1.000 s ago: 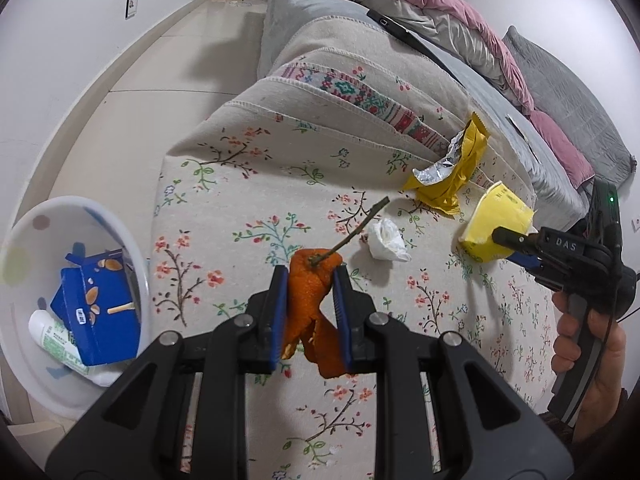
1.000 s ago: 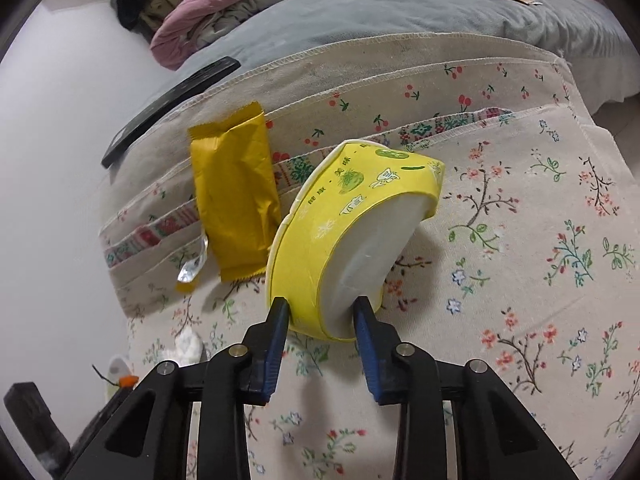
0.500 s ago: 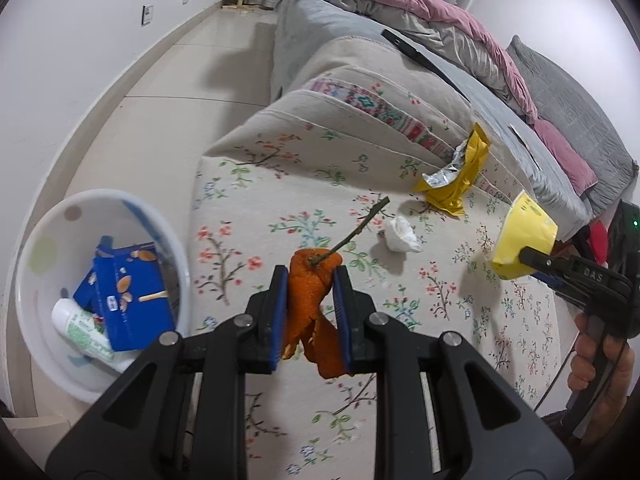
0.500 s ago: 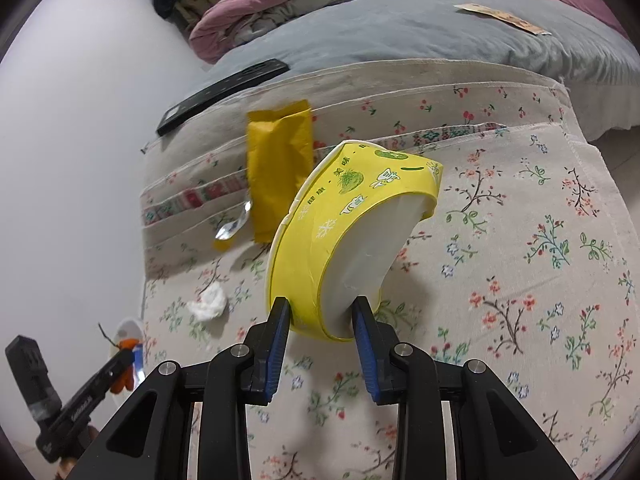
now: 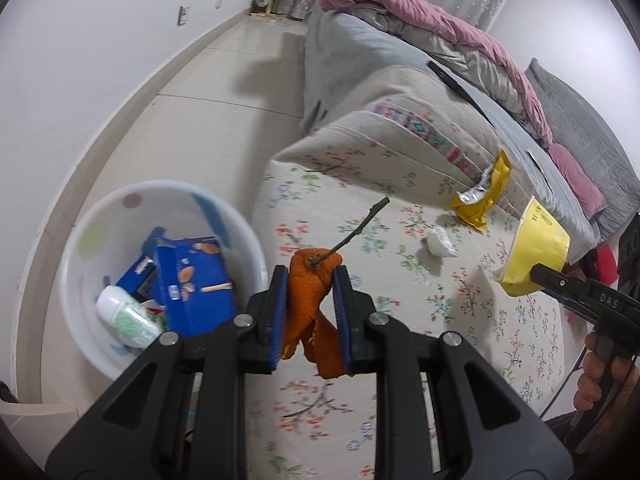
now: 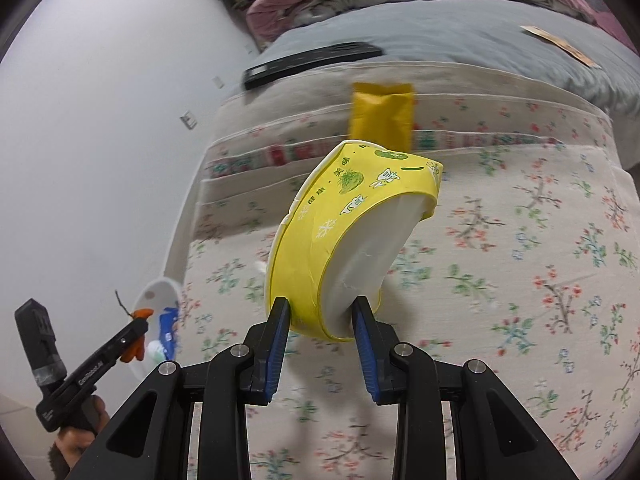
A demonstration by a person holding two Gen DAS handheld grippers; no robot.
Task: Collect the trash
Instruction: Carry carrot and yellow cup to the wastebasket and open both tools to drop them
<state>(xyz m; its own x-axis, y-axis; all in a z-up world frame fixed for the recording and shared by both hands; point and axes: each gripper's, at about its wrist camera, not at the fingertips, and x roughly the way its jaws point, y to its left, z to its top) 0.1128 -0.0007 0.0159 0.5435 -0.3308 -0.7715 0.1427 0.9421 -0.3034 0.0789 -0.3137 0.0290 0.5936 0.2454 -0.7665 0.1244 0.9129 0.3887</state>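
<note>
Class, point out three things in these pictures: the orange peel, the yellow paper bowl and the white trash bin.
orange peel (image 5: 310, 292), left wrist view, on the peel's body between the fingers.
yellow paper bowl (image 6: 320, 216), right wrist view, on its printed outer wall.
white trash bin (image 5: 108, 216), left wrist view, on its bare inner wall.

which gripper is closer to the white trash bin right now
Left. The left gripper, shut on the orange peel, hangs just beside the white trash bin; the right gripper holds the yellow paper bowl farther off, across the floral cloth.
</note>
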